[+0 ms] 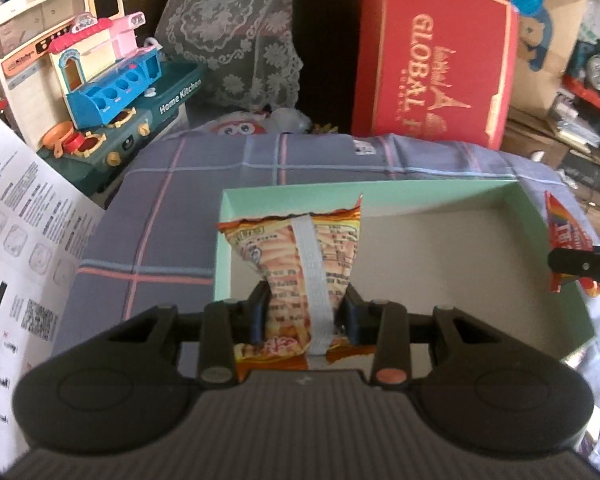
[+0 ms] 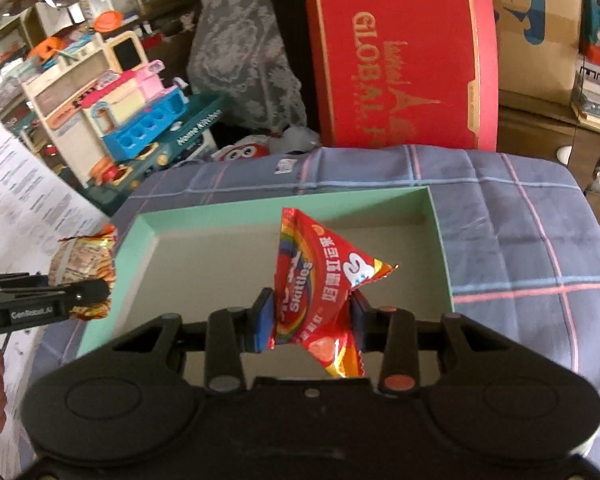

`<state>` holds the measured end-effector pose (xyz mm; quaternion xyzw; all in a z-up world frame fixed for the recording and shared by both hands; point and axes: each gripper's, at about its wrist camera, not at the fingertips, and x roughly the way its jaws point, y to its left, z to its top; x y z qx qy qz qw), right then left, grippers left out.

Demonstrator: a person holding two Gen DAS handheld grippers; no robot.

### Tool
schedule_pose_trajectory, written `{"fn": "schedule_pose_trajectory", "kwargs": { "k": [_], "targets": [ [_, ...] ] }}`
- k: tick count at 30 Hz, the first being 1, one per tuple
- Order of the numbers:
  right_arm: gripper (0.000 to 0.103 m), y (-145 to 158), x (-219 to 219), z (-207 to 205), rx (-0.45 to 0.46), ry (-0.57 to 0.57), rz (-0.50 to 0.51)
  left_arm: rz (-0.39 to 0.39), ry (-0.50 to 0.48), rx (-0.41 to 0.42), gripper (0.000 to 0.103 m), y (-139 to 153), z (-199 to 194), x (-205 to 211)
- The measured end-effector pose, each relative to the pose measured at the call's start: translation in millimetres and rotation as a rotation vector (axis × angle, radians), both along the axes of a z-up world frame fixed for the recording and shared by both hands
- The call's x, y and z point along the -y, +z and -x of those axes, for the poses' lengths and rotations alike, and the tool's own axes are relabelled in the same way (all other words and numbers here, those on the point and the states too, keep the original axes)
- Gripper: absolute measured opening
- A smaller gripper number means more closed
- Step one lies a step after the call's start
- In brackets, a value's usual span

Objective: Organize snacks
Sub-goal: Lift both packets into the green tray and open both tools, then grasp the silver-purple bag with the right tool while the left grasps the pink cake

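While both packets hung above the green tray (image 1: 548,216), the left gripper (image 1: 305,312) pinched an orange snack bag (image 1: 300,256) over its left end and the right gripper (image 2: 313,314) clamped a red candy bag (image 2: 312,272) nearer its middle, each bag's long axis pointing away.

The right gripper (image 2: 310,316) jaws clamp a red Skittles bag (image 2: 320,280) above the green tray (image 2: 440,240). The left gripper (image 2: 96,290) holds an orange snack packet (image 2: 84,264) over the tray's left edge.
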<state>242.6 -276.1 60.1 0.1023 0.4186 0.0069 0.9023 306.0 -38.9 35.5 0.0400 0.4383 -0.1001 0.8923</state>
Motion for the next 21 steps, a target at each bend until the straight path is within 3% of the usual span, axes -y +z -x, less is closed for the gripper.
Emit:
{"fn": "schedule_pose_trajectory", "kwargs": {
  "k": [5, 7, 9, 10, 11, 12, 21],
  "targets": [
    [0.039, -24, 8, -28, -0.033, -0.006, 0.004, -0.015, 0.018, -0.028, 0.037, -19, -26, 4],
    [0.047, -32, 11, -37, -0.034, -0.011, 0.007, -0.030, 0.026, -0.029, 0.042, -24, -31, 8],
    [0.069, -33, 14, -38, -0.028, -0.027, -0.005, -0.065, 0.052, -0.014, 0.075, -27, -32, 12],
    [0.079, -34, 15, -38, -0.022, -0.036, -0.012, -0.084, 0.067, 0.000, 0.101, -27, -31, 14],
    [0.096, -33, 15, -34, -0.008, -0.043, -0.013, -0.098, 0.078, 0.024, 0.103, -25, -27, 15],
    [0.103, -32, 16, -31, 0.009, -0.050, -0.012, -0.112, 0.080, 0.049, 0.103, -24, -23, 17],
    [0.103, -18, 11, 11, 0.018, -0.084, -0.016, -0.112, 0.041, 0.034, 0.103, -13, 29, 16]
  ]
}}
